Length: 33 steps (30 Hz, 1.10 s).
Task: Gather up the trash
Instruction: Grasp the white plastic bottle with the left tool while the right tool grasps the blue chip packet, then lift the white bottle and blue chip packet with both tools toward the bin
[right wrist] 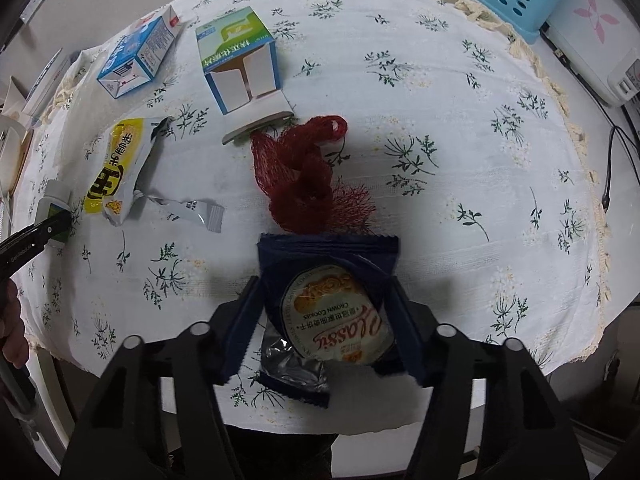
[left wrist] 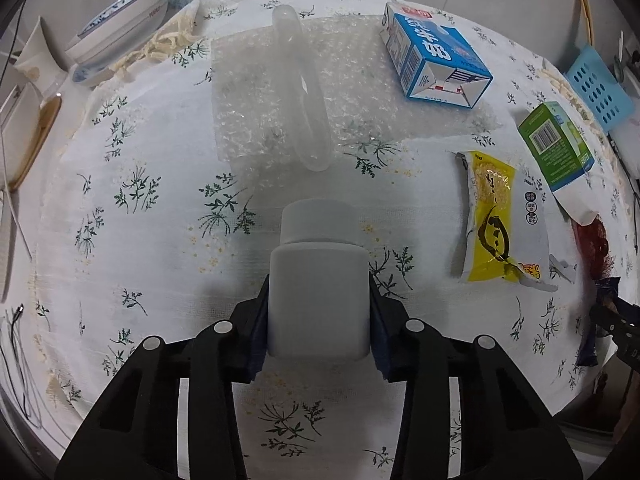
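The worktop [left wrist: 132, 248], under a white cloth printed with green sprigs, carries scattered trash. Largest is a clear sheet of bubble wrap [left wrist: 256, 92] toward the far edge, with a long clear plastic tube [left wrist: 300, 92] lying across it. Right of it lies a blue and white carton [left wrist: 436, 56], open at one end; nearer the right edge lie a green and white carton [left wrist: 556, 144] and a torn yellow and silver snack wrapper [left wrist: 496, 216]. A crumpled red mesh net bag [right wrist: 308, 172] sits mid-cloth, just beyond a dark navy cookie wrapper [right wrist: 332, 308] with a round printed label, torn open at the near edge. The right hand-held gripper [right wrist: 328, 316] is clenched on that wrapper. The left hand-held gripper [left wrist: 318, 308] grasps a small frosted white plastic jar [left wrist: 318, 280] with a matching cap, lying near the near edge
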Each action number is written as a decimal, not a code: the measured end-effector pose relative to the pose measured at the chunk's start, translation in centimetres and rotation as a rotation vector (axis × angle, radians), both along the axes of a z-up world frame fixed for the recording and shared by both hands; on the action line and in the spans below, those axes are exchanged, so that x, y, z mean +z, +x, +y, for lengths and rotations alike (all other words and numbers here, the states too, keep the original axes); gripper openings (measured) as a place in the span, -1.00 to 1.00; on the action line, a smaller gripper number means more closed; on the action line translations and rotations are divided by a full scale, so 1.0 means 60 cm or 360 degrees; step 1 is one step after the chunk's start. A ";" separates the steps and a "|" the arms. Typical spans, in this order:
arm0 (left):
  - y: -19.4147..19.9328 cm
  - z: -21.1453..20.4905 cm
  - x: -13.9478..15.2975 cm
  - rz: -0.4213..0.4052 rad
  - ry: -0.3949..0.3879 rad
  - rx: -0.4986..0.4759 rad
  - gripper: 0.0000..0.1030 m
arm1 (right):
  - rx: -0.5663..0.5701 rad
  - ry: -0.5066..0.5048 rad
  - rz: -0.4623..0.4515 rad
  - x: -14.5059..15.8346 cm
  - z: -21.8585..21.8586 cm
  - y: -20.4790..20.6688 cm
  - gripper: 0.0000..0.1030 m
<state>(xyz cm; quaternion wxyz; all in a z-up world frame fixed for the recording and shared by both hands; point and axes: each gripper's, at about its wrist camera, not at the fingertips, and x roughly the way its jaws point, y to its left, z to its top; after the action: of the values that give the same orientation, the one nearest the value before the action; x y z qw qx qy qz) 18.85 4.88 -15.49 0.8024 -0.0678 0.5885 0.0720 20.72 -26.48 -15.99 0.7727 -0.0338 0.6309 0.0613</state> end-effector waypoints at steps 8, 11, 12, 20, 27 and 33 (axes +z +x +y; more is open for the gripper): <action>0.001 0.003 -0.001 -0.0004 -0.0023 0.0007 -0.21 | -0.0065 0.0001 0.0018 -0.008 -0.003 0.001 -0.12; -0.004 0.002 0.002 -0.0005 -0.0042 0.0005 -0.21 | -0.0082 0.0018 0.0014 -0.007 -0.005 0.000 -0.13; -0.007 0.001 0.002 -0.0006 -0.0038 0.0002 -0.21 | -0.0089 0.0019 0.0011 -0.005 -0.009 -0.002 -0.13; -0.023 -0.010 0.010 -0.0015 -0.0034 -0.0009 -0.22 | -0.0118 0.0035 -0.0026 0.016 -0.023 -0.011 -0.14; -0.037 -0.010 0.027 -0.0033 -0.0035 -0.0019 -0.22 | -0.0131 0.0050 -0.0055 0.030 -0.023 -0.028 -0.14; -0.044 -0.018 0.041 -0.0053 -0.0030 -0.0032 -0.22 | -0.0138 0.0058 -0.0083 0.041 -0.025 -0.035 -0.14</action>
<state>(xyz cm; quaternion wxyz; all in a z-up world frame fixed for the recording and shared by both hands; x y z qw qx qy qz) 16.23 3.77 -13.06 0.8120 -0.0705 0.5765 0.0572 18.64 -27.99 -13.56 0.7914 0.0060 0.6101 0.0384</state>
